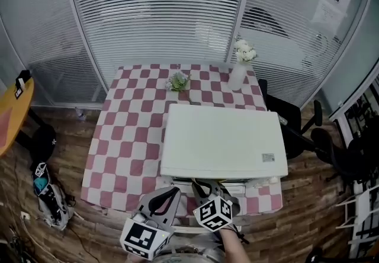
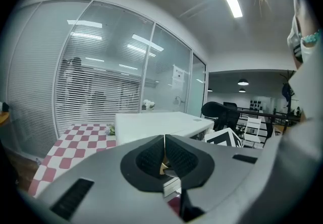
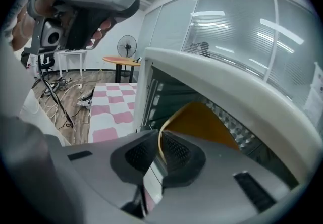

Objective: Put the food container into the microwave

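- Progress: the task looks well on but not finished. The yellow, thin-walled food container [image 3: 202,122] sits at the open mouth of the white box-shaped microwave [image 1: 225,140], seemingly partly inside the dark cavity, and is not yet let go
- The right gripper [image 3: 160,150] has its jaws nearly together, pinched on the container's thin yellow rim
- The left gripper [image 2: 164,155] has its jaws pressed together with nothing firmly in them. A small tan sliver shows at the gap, and I cannot tell what it is
- Left to do, as I judge it: push the container fully in, set it on the cavity floor, release the rim, draw back and close the door, which I cannot make out in any view
- Contents: only the container's outer wall and rim show, so whether it holds food cannot be told. The cavity shows nothing but the container
- The microwave stands at the near right corner of the table with the red-and-white checked cloth [image 1: 127,137] – a white vase of white flowers [image 1: 238,75] stands at the far edge
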A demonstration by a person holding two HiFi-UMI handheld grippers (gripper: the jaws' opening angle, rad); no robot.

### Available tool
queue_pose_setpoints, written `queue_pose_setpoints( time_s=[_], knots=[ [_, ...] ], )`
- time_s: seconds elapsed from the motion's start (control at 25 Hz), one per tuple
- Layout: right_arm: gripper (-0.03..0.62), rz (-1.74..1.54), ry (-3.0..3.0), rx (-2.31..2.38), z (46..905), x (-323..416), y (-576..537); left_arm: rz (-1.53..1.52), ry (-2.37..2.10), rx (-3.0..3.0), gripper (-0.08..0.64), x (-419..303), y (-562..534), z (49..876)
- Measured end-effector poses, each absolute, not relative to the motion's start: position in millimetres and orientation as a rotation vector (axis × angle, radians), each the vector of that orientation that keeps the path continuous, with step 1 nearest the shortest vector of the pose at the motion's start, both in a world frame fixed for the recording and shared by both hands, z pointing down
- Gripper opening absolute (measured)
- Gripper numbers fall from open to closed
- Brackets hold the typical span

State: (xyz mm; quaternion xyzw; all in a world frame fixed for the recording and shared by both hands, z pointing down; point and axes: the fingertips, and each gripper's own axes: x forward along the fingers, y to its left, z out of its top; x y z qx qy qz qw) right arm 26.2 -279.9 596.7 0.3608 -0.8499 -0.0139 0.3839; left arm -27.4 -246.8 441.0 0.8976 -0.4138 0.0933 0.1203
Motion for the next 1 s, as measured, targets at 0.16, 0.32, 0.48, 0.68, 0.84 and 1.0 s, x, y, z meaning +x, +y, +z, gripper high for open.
queue_pose_setpoints(
  time_s=[0.16, 0.32, 0.48, 0.68, 0.84, 1.0],
  knots=[
    [0.017, -0.077, -2.136, 0.925, 604, 27, -291, 0.278, -1.23, 2.609, 0.017, -28, -253, 443],
    [0.017, -0.091, -2.119, 0.932, 611, 30, -305, 0.287, -1.229, 2.599, 0.017, -26, -257, 446],
    [0.015, -0.116, -2.096, 0.918, 618, 29, -314, 0.294, -1.234, 2.591, 0.017, -24, -258, 449],
    [0.018, -0.137, -2.065, 0.878, 632, 27, -317, 0.295, -1.252, 2.582, 0.017, -25, -256, 450],
    [0.021, -0.133, -2.062, 0.873, 637, 25, -319, 0.292, -1.268, 2.577, 0.017, -28, -255, 451],
    [0.025, -0.133, -2.064, 0.882, 635, 24, -322, 0.297, -1.273, 2.569, 0.017, -29, -254, 451]
  ],
)
